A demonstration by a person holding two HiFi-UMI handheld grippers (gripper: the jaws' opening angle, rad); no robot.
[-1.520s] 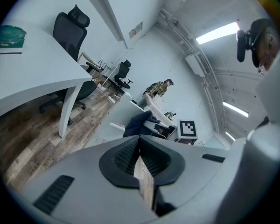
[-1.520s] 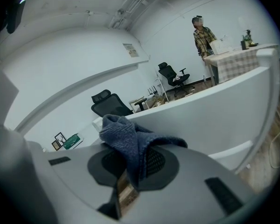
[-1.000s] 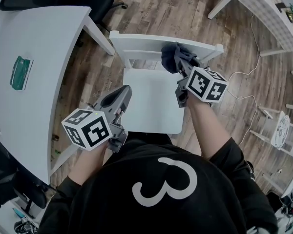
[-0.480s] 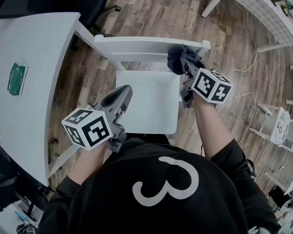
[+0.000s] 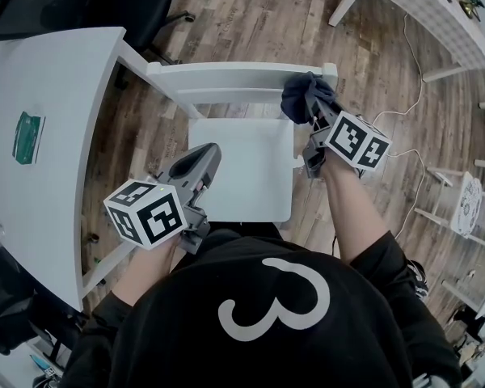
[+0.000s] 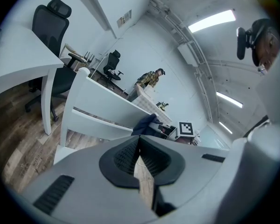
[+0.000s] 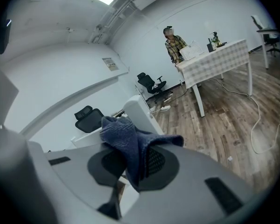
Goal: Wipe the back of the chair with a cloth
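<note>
Cloth (image 5: 297, 97) clamped in right gripper (image 5: 311, 107), pressed on right end of chair back (image 5: 226, 78). Left gripper (image 5: 204, 153) closed on nothing, held over left edge of seat (image 5: 246, 172).

Risks:
- Chair unbraced, may be shoved.
- Cloth pinched by one fold, may be dragged loose.

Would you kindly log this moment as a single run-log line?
step: wipe | right gripper: shut on cloth, at right end of chair back | left gripper: shut, empty

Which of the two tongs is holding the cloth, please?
The right tongs, clamped on the blue cloth; the left tongs are shut on nothing.
</note>
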